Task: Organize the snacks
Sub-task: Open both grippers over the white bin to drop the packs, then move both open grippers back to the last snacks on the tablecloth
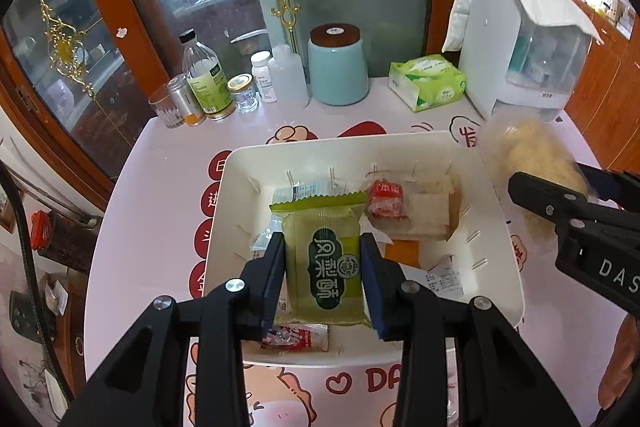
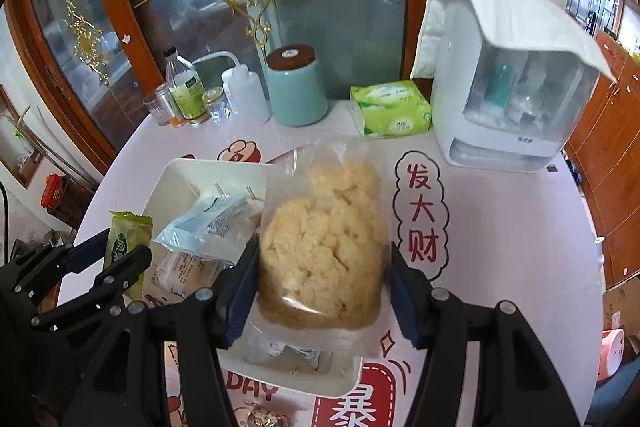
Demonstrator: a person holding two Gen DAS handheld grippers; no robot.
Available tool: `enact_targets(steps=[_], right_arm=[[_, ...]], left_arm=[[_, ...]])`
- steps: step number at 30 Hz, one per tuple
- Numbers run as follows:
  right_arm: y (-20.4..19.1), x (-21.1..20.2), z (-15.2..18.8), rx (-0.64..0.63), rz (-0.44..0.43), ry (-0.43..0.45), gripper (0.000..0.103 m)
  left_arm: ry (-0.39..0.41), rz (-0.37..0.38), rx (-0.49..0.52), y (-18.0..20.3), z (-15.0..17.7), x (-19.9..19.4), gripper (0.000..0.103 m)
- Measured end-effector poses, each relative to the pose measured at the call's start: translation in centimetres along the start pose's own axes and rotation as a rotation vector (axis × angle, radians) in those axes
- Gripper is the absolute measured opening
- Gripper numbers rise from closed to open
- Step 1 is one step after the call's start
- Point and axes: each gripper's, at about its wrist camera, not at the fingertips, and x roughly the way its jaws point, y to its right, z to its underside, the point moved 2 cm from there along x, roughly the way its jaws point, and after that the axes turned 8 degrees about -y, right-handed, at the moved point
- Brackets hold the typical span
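My left gripper (image 1: 323, 281) is shut on a green pastry packet (image 1: 326, 263) and holds it above the white tray (image 1: 508, 251). The tray holds a small red packet (image 1: 386, 203), a pale wrapped cake (image 1: 430, 215) and other snacks. My right gripper (image 2: 320, 297) is shut on a clear bag of yellow crumbly snack (image 2: 320, 247), held over the tray's right rim (image 2: 176, 179). The right gripper also shows in the left wrist view (image 1: 560, 203) with the bag (image 1: 528, 163). The left gripper and green packet (image 2: 124, 243) show at the left of the right wrist view.
At the back of the table stand a blue canister (image 1: 338, 67), bottles and jars (image 1: 204, 83), a green tissue pack (image 1: 426, 81) and a white appliance under a cloth (image 1: 524, 55). A red-wrapped snack (image 1: 296, 337) lies at the tray's near end. Glass cabinet doors stand behind.
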Motion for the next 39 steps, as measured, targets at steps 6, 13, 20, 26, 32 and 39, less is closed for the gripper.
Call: enact_targets(steps=[6, 13, 20, 26, 32, 39], right_arm=[[-0.5, 0.8, 0.5, -0.004, -0.018, -0.005, 0.061], [-0.5, 0.3, 2.0, 0.005, -0.04, 0.012, 0.062], [-0.1, -0.4, 4.5, 0.017, -0.057, 0.036, 0.062], [0.6, -1.7, 6.7, 0.043, -0.072, 0.06, 0.062], [0.7, -3.5, 8.3, 0.035, -0.072, 0.083, 0.062], [0.1, -6.1, 10.9, -0.007, -0.089, 0.121, 0.062]], left_arm=[[-0.002, -0.025, -0.022, -0.4, 0.6, 0.7, 0.09], [0.028, -0.045, -0.05, -0.9, 1.6, 0.3, 0.102], [0.062, -0.041, -0.045, 0.0, 2.6, -0.7, 0.102], [0.1, -0.036, -0.031, 1.0, 3.6, -2.3, 0.102], [0.138, -0.034, -0.008, 1.7, 4.4, -4.1, 0.102], [0.186, 0.004, 0.029, 2.3, 5.8, -7.1, 0.102]])
